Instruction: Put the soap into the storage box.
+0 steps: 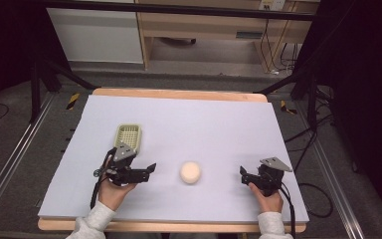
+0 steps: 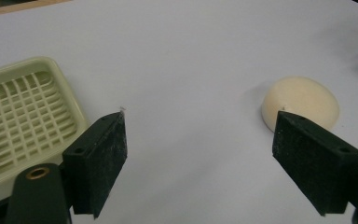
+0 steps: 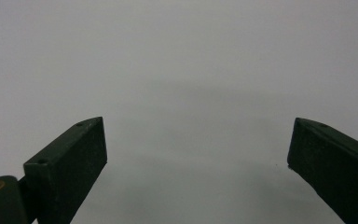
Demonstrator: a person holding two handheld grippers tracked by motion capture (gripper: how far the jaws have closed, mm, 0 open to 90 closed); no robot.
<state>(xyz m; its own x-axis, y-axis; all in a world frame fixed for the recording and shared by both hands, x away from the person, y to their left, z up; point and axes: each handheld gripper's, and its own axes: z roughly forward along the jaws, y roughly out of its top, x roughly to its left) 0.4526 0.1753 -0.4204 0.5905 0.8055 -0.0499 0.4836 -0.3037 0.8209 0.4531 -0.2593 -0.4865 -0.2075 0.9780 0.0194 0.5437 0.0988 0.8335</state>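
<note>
A cream round dome-shaped object (image 1: 190, 172) lies on the table's white sheet, near the front middle. A pale green slotted tray (image 1: 128, 135) sits to its left and farther back. My left gripper (image 1: 148, 169) hovers just in front of the tray, turned toward the cream object and a short way left of it. In the left gripper view the left gripper (image 2: 200, 122) is open and empty, with the tray (image 2: 24, 116) at left and the cream object (image 2: 303, 100) just beyond the right jaw. My right gripper (image 1: 243, 174) is right of the object; the right gripper (image 3: 198, 125) stands open over the bare sheet.
The white sheet (image 1: 204, 124) covers a wooden table whose edge (image 1: 179, 93) shows at the back. Dark stand legs (image 1: 40, 84) and cables (image 1: 308, 149) lie on the floor around it. Wooden furniture (image 1: 204, 30) stands behind.
</note>
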